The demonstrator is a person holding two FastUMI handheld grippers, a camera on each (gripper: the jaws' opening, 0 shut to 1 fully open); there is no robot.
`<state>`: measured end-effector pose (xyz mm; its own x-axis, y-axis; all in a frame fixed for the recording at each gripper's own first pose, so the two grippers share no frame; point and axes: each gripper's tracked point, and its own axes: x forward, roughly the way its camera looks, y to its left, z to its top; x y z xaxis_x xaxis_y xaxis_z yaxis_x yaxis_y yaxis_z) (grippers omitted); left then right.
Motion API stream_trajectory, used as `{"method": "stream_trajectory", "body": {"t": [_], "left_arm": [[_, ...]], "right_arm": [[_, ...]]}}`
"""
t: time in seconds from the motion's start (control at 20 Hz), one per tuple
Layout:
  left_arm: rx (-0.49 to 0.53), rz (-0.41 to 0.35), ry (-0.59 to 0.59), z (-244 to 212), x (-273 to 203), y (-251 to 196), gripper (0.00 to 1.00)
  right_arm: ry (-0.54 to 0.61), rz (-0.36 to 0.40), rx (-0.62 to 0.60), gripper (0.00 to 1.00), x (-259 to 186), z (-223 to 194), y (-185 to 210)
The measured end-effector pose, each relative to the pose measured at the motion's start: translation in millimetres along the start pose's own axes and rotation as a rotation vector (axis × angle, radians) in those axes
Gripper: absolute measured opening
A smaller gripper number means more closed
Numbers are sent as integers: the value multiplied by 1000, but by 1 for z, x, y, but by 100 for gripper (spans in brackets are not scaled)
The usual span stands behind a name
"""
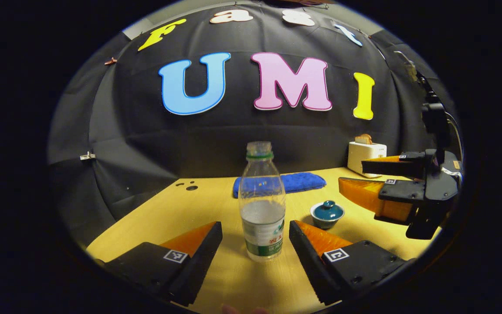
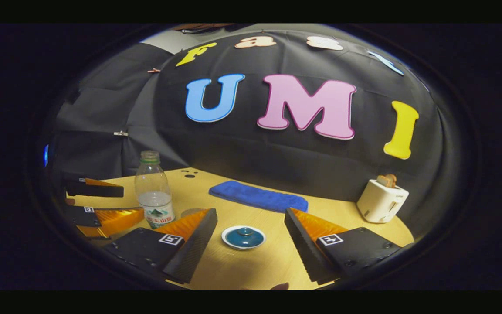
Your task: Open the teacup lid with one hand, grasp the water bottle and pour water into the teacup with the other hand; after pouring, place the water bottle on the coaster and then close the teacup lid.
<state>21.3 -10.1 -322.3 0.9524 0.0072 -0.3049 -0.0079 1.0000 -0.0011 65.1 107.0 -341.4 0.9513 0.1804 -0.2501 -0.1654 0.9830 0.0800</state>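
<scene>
A clear, uncapped water bottle point(image 1: 262, 205) with a green neck ring stands upright on the yellow table point(image 1: 168, 218), partly filled. My left gripper point(image 1: 255, 226) is open, one finger on each side of the bottle's base with gaps to both. The teal teacup point(image 1: 327, 213), lid on, sits to the bottle's right. My right gripper point(image 2: 249, 213) is open low over the table, the lidded teacup point(image 2: 243, 237) between its fingers and untouched. The bottle point(image 2: 154, 196) and the left gripper point(image 2: 132, 201) appear at the left of the right gripper view. A round tan coaster point(image 2: 191, 212) peeks out behind one finger.
A blue folded cloth point(image 1: 296, 181) lies at the back of the table. A white toaster point(image 2: 381, 201) with bread in it stands at the back right. The right gripper point(image 1: 351, 173) hovers beside the toaster in the left gripper view. Small holes point(image 1: 188, 186) mark the table's far left corner.
</scene>
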Motion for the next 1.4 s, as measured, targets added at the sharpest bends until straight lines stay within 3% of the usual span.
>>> {"method": "stream_trajectory", "body": {"t": [0.2, 0.3, 0.35, 0.5, 0.75, 0.8, 0.95, 1.1, 1.15, 1.2, 1.25, 1.3, 1.4], "left_arm": [[13, -15, 4, -14, 12, -2, 97], [11, -19, 1, -15, 17, -3, 97], [9, -20, -2, -16, 20, -3, 97], [7, -21, 1, -17, 25, -2, 97], [-3, -28, 2, -19, 29, -5, 97], [-3, -31, 4, -19, 31, -6, 97], [-3, -35, 0, -21, 34, -8, 97], [-8, -35, 2, -21, 39, -10, 97], [-9, -35, 3, -22, 40, -11, 97], [-11, -38, 6, -21, 42, -12, 97], [-12, -41, 8, -23, 43, -13, 97], [-11, -43, 9, -22, 43, -15, 97], [-9, -45, 10, -23, 48, -16, 97]], "right_arm": [[62, 6, 34, 95, 30, -31, 1], [100, 15, 59, 92, 38, -44, 4], [113, 25, 65, 84, 42, -50, 6], [135, 23, 61, 84, 50, -59, 7], [151, 26, 109, 59, 55, -65, 9], [144, 25, 110, 59, 55, -62, 8], [141, 38, 118, 33, 56, -62, 10], [134, 47, 117, 29, 55, -60, 9], [126, 47, 112, 34, 54, -57, 9], [112, 50, 109, 24, 53, -52, 9], [99, 50, 106, 34, 51, -48, 7], [91, 51, 104, 24, 50, -45, 7], [77, 49, 108, 29, 47, -37, 3]]}}
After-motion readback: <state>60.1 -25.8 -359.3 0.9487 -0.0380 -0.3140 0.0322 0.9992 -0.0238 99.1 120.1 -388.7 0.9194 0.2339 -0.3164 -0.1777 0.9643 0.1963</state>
